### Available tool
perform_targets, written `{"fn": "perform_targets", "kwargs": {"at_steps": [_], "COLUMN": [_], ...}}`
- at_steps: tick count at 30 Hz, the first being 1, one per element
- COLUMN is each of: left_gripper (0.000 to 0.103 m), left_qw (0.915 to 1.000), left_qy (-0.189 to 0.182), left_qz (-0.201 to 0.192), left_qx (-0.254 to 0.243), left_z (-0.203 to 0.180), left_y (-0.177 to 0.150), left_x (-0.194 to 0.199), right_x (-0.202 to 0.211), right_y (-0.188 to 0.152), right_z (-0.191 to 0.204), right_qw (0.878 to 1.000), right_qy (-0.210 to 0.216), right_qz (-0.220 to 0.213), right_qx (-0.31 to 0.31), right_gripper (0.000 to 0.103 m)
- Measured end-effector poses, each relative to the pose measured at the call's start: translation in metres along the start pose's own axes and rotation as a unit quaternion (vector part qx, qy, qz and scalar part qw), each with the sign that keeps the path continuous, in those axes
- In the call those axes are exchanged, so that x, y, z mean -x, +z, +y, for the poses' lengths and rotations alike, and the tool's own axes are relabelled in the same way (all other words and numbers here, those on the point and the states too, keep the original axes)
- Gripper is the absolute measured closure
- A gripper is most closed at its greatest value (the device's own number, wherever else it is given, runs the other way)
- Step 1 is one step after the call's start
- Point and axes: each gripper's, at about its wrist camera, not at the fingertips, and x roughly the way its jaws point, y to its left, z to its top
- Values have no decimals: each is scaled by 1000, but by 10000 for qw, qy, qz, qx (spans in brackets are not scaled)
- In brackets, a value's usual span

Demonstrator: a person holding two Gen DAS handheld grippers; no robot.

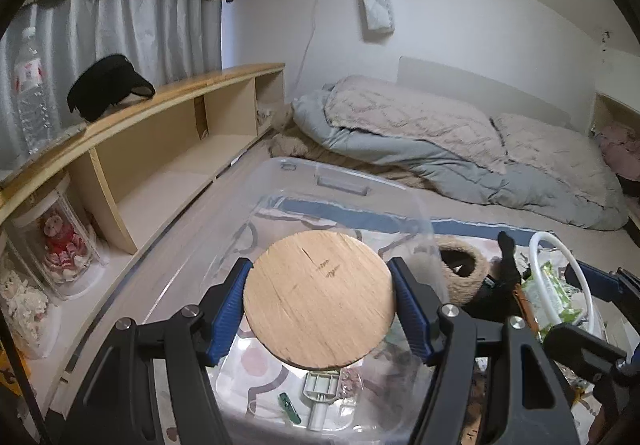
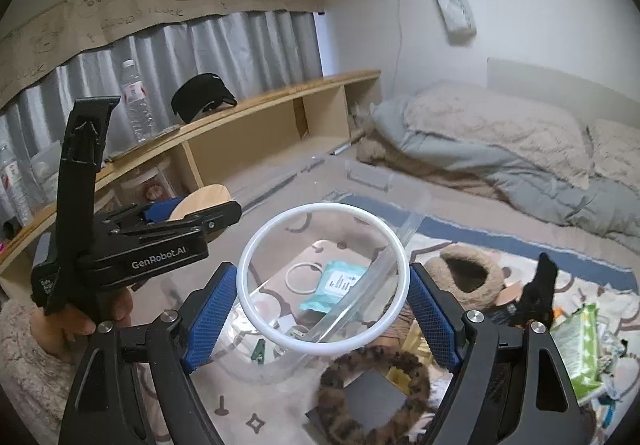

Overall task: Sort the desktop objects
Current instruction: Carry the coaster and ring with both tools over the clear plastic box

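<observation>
My left gripper (image 1: pixel 320 303) is shut on a round wooden disc (image 1: pixel 318 299) and holds it level above the clear plastic bin (image 1: pixel 340 181). The disc also shows in the right wrist view (image 2: pixel 202 201), in the left gripper (image 2: pixel 160 229). My right gripper (image 2: pixel 322 279) is shut on a white plastic ring (image 2: pixel 256 309) over the bin's right rim (image 2: pixel 360 297). The ring shows in the left wrist view (image 1: pixel 568 269). In the bin lie a teal wipes pack (image 2: pixel 334 285), a smaller white ring (image 2: pixel 302 277), a green clip (image 1: pixel 290 407) and a white plastic piece (image 1: pixel 320 389).
On the rug right of the bin lie a furry brown slipper (image 2: pixel 464 277), a green wipes pack (image 2: pixel 576 345), a leopard-print scrunchie (image 2: pixel 372 393), a dark card (image 2: pixel 372 401). A wooden shelf (image 1: pixel 160 101) runs along the left with a water bottle (image 1: pixel 30 93). Bedding (image 1: pixel 460 149) lies behind.
</observation>
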Motion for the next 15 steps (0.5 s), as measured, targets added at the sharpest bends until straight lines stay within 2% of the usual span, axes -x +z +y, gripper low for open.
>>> {"fn": "perform_targets", "kwargs": {"at_steps": [7,10,15], "left_gripper": [35,35,35], "left_qw": [9987,9970,9941], "left_qy": [123,281,298], "left_qz": [496,726,1028], "left_qx": [-52,7,151], "left_z": [6,12,21], "left_y": [-3,-4,-3], "left_x": [-38,-52,-71], "right_x": [-21,-29,-40], "right_y": [9,12,17], "right_z": [-10,-13,-11], "right_qw": [9999,9999,9999], "right_qy": [31,33,51], "right_qz": [26,33,36], "right_qx": [-108,-153,-135], "right_gripper": [18,18,18]}}
